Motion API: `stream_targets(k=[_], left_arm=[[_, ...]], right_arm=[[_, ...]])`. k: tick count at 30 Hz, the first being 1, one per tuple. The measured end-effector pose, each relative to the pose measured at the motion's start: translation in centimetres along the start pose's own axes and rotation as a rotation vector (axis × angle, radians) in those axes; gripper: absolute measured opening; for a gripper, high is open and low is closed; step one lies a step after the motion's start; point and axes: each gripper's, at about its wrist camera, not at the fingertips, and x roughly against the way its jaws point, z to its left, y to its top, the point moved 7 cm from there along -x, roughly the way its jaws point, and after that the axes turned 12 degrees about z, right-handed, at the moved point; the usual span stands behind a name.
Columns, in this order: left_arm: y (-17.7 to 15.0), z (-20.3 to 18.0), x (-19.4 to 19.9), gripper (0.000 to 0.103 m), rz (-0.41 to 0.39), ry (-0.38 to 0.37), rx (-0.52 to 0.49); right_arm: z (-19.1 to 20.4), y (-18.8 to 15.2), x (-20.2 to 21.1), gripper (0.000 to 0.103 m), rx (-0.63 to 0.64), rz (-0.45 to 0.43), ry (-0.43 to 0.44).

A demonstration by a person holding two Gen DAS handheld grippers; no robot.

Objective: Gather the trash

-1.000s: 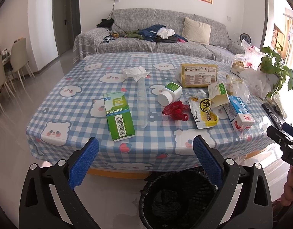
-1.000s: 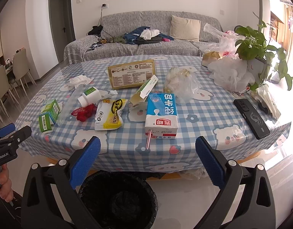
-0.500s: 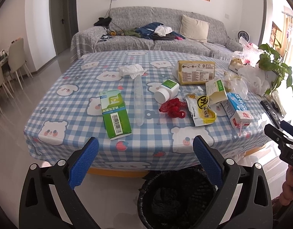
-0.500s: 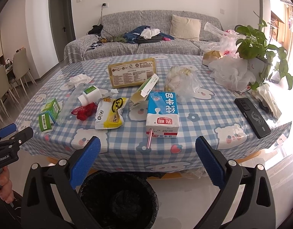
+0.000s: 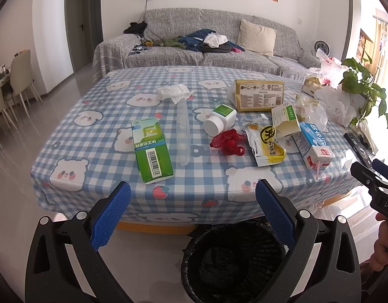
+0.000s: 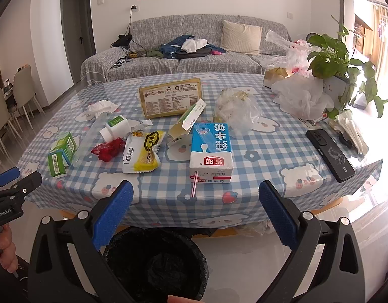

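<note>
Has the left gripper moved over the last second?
Yes. The left gripper has drawn back and up from the table: more floor and bin show below the table's edge.

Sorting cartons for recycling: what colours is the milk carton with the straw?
Blue and white with a red band, the milk carton shows best in the right wrist view.

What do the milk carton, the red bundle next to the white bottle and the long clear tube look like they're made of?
The milk carton looks like coated paperboard: printed, faintly glossy, with sharp folded edges. The red bundle seems to be plastic mesh netting, judging by its open weave and crumpled shape, though thin fabric is possible. The long clear tube appears to be transparent plastic, since the checked tablecloth shows through it.
</note>
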Motion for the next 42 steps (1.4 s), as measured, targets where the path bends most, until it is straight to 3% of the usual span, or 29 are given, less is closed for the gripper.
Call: stream_targets(k=[42], left_arm=[[0.11, -0.10, -0.43, 0.097, 0.012, 0.002, -0.001]], right_arm=[[0.12, 0.14, 0.22, 0.095, -0.006, -0.015, 0.013]])
